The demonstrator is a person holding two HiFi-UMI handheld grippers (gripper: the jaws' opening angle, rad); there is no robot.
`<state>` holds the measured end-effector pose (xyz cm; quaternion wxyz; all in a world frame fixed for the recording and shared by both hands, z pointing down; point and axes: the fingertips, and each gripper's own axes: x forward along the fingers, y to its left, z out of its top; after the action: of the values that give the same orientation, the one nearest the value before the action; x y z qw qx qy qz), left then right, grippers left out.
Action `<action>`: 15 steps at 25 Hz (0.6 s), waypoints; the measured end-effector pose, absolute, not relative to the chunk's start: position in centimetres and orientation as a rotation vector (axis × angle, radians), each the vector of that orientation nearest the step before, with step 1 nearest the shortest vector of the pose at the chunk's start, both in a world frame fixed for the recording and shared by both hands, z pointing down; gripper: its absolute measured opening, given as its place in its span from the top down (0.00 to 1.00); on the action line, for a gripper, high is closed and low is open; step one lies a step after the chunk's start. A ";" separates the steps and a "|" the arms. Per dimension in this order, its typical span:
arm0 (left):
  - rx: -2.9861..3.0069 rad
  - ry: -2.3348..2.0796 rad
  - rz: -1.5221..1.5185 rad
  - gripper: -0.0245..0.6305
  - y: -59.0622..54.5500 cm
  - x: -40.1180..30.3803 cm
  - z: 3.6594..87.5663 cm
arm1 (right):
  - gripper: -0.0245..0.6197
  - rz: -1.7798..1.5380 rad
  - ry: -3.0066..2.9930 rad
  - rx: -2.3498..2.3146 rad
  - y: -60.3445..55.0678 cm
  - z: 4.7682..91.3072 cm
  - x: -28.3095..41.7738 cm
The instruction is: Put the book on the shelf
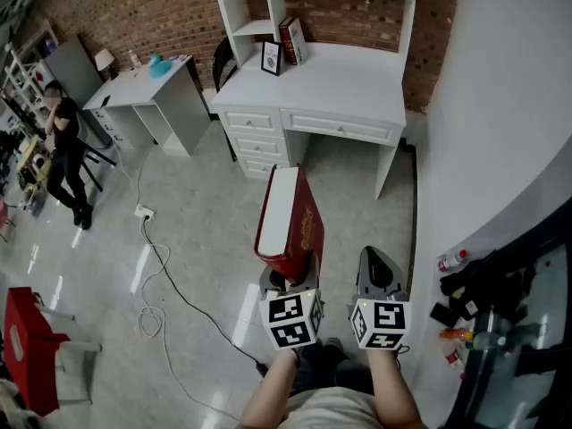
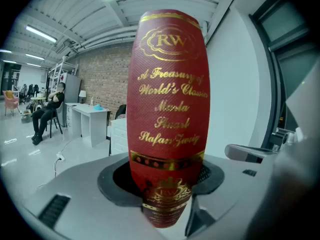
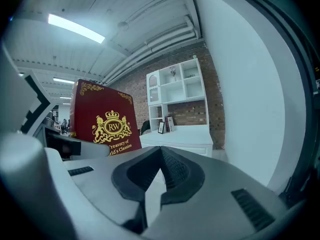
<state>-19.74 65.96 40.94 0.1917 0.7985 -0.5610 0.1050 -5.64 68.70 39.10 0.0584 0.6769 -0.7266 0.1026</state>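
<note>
A thick red book (image 1: 290, 220) with gold print stands upright over the floor, with my left gripper (image 1: 288, 282) shut on its lower end. In the left gripper view its spine (image 2: 167, 104) fills the middle, and the left gripper (image 2: 167, 186) has a jaw on each side of it. My right gripper (image 1: 379, 273) hangs beside it on the right, shut and empty. Its jaws meet at the tip in the right gripper view (image 3: 161, 154), where the book's cover (image 3: 102, 121) shows at left. The white desk with shelves (image 1: 315, 25) stands ahead, well beyond both grippers.
A picture frame (image 1: 271, 58) and leaning books (image 1: 291, 39) sit at the shelf's foot. A second white desk (image 1: 152, 92), a person in black (image 1: 67, 146) and a floor cable (image 1: 161, 280) lie to the left. A white wall (image 1: 500, 105) and a cluttered dark table (image 1: 500, 320) are at the right.
</note>
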 end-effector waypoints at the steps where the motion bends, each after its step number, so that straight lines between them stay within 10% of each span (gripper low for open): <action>1: 2.243 -1.571 0.297 0.59 65.9 -19.7 40.9 | 0.94 0.310 -2.200 2.052 68.7 39.0 -5.6; 15: 2.247 -1.544 0.304 0.59 65.7 -19.3 41.4 | 0.94 0.336 -2.194 2.076 68.4 39.3 -5.1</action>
<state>-19.32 65.66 41.39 0.1978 0.8030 -0.5516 0.1087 -5.15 68.43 39.34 0.0514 0.6822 -0.7210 0.1104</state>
